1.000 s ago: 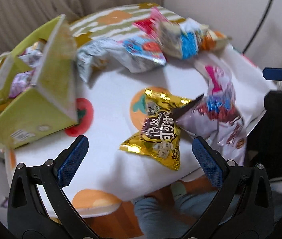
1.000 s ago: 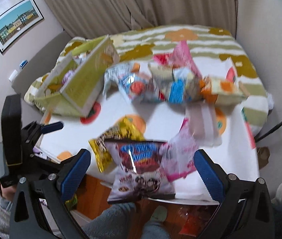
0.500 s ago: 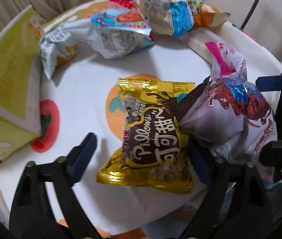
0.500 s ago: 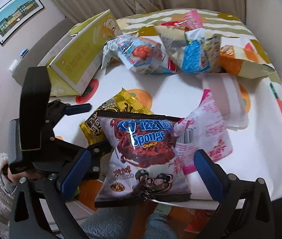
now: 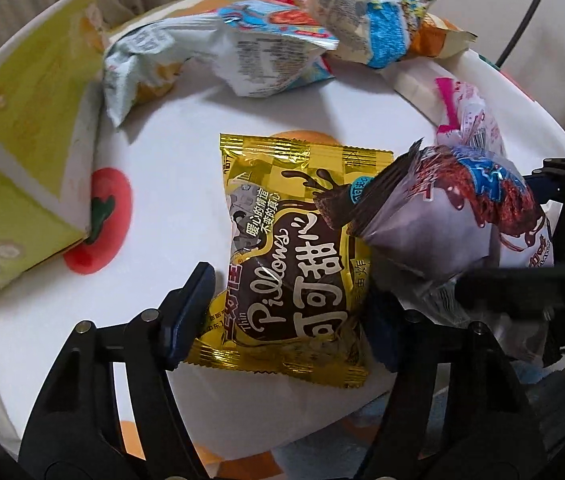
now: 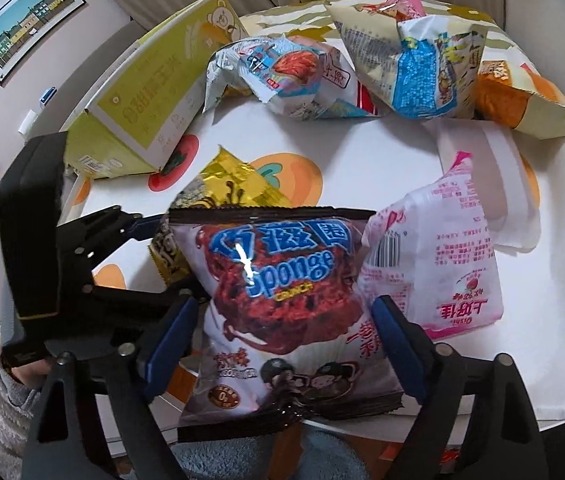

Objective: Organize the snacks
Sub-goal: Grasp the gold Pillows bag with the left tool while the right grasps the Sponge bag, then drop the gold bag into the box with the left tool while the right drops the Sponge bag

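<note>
A gold Pillows snack bag (image 5: 290, 256) lies on the white fruit-print table. My left gripper (image 5: 286, 316) has its fingers on both sides of the bag's lower part, touching its edges. A purple Sponge Crunch bag (image 6: 282, 304) lies partly over the gold bag's right side and hangs over the table's front edge; it also shows in the left wrist view (image 5: 454, 216). My right gripper (image 6: 282, 344) has its fingers at both sides of that bag. The gold bag also shows in the right wrist view (image 6: 226, 188), mostly hidden behind the Sponge bag.
A yellow-green cardboard box (image 5: 22, 152) lies open on its side at the left. A pink-white bag (image 6: 446, 256) lies right of the Sponge bag. Several crumpled bags (image 6: 402, 56) are piled at the back. The left gripper's body (image 6: 42, 240) is close beside my right gripper.
Both grippers have come down and forward onto the bags. Their fingers have narrowed from wide open to the sides of the gold bag and the Sponge bag.
</note>
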`<act>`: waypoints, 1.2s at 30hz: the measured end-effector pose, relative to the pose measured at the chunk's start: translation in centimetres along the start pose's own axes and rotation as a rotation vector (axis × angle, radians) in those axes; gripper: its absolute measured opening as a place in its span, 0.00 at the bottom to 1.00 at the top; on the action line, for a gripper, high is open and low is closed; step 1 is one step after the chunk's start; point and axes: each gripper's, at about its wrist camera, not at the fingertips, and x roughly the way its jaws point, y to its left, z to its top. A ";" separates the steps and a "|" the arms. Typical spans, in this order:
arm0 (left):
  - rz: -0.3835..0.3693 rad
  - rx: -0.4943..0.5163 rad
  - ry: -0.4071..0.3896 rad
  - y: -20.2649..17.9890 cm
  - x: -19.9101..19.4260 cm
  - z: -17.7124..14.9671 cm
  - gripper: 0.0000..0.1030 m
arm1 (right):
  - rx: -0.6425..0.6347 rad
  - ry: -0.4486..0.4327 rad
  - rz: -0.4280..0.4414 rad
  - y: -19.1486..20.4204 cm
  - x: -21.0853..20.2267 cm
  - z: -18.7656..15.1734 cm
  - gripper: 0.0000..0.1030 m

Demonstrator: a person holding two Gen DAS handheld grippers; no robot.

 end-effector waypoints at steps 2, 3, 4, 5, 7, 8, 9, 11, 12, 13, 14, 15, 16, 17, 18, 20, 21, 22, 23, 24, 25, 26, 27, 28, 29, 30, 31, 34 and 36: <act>0.004 -0.018 -0.004 0.6 -0.2 -0.3 0.64 | 0.009 0.001 0.006 -0.1 0.4 0.2 0.77; 0.008 -0.025 -0.006 1.0 -0.4 -0.5 0.64 | 0.011 0.001 0.007 0.0 0.5 0.3 0.76; 0.013 -0.030 -0.008 1.1 -0.5 -0.7 0.64 | 0.013 0.001 0.008 0.0 0.5 0.3 0.74; 0.017 -0.037 -0.009 1.3 -0.6 -0.8 0.64 | 0.013 0.002 0.009 0.1 0.6 0.4 0.72; 0.017 -0.049 -0.010 1.4 -0.9 -1.1 0.64 | 0.008 0.002 0.007 0.4 0.5 0.4 0.68; 0.019 -0.057 -0.012 1.4 -0.9 -1.0 0.63 | 0.006 0.003 0.006 0.6 0.6 0.5 0.66; 0.021 -0.064 -0.016 1.6 -1.1 -1.1 0.63 | 0.006 0.006 0.010 0.7 0.7 0.6 0.65; 0.017 -0.077 -0.023 1.7 -1.5 -1.2 0.50 | 0.006 0.005 0.017 1.1 0.8 0.8 0.63; 0.018 -0.081 -0.022 1.7 -1.7 -1.3 0.50 | 0.003 0.003 0.017 1.2 0.6 0.7 0.62; 0.022 -0.086 -0.020 1.9 -2.0 -1.3 0.50 | 0.000 -0.001 0.018 1.4 0.5 0.9 0.62; 0.027 -0.093 -0.017 2.1 -2.1 -1.3 0.50 | -0.001 -0.006 0.020 1.6 0.4 0.9 0.61; 0.029 -0.098 -0.014 2.2 -2.2 -1.3 0.49 | -0.002 -0.010 0.021 1.8 0.2 1.0 0.61; 0.031 -0.107 -0.010 2.4 -2.2 -1.3 0.49 | -0.003 -0.013 0.021 2.0 0.1 1.1 0.60; 0.027 -0.118 -0.010 2.7 -2.3 -1.3 0.49 | -0.004 -0.019 0.023 2.1 -0.2 1.1 0.60; 0.026 -0.122 -0.012 2.7 -2.5 -1.4 0.49 | -0.005 -0.022 0.026 2.3 -0.4 1.2 0.60; 0.030 -0.126 -0.022 2.9 -3.0 -1.5 0.49 | -0.011 -0.032 0.027 2.6 -0.8 1.3 0.58; 0.032 -0.128 -0.026 3.0 -3.3 -1.4 0.49 | -0.013 -0.036 0.029 2.7 -1.0 1.4 0.57; 0.031 -0.132 -0.033 3.1 -3.7 -1.5 0.49 | -0.014 -0.042 0.031 2.9 -1.3 1.4 0.57; 0.029 -0.136 -0.040 3.2 -4.0 -1.5 0.49 | -0.015 -0.046 0.032 3.0 -1.5 1.5 0.57; 0.028 -0.138 -0.043 3.5 -5.0 -2.0 0.49 | -0.019 -0.051 0.030 3.2 -1.6 1.6 0.57; 0.029 -0.139 -0.049 3.5 -5.3 -1.9 0.48 | -0.019 -0.055 0.030 3.3 -1.8 1.6 0.56; 0.032 -0.139 -0.055 3.5 -5.6 -1.7 0.48 | -0.020 -0.061 0.033 3.4 -2.0 1.5 0.56; 0.033 -0.138 -0.057 3.5 -5.8 -1.7 0.48 | -0.021 -0.066 0.036 3.5 -2.2 1.5 0.56; 0.036 -0.137 -0.061 3.5 -6.2 -1.6 0.48 | -0.022 -0.072 0.038 3.6 -2.4 1.6 0.56; 0.038 -0.136 -0.066 3.5 -6.7 -1.5 0.47 | -0.022 -0.076 0.039 3.8 -2.6 1.7 0.56; 0.041 -0.136 -0.070 3.6 -7.1 -1.7 0.47 | -0.021 -0.081 0.042 3.8 -2.9 1.7 0.56; 0.044 -0.136 -0.076 3.5 -7.6 -1.4 0.47 | -0.018 -0.089 0.045 3.9 -3.2 1.9 0.56; 0.048 -0.143 -0.096 3.7 -9.3 -0.7 0.47 | -0.011 -0.118 0.054 4.3 -4.5 2.5 0.56; 0.047 -0.154 -0.115 3.9 -10.7 -0.2 0.47 | -0.011 -0.138 0.055 4.5 -5.5 3.2 0.56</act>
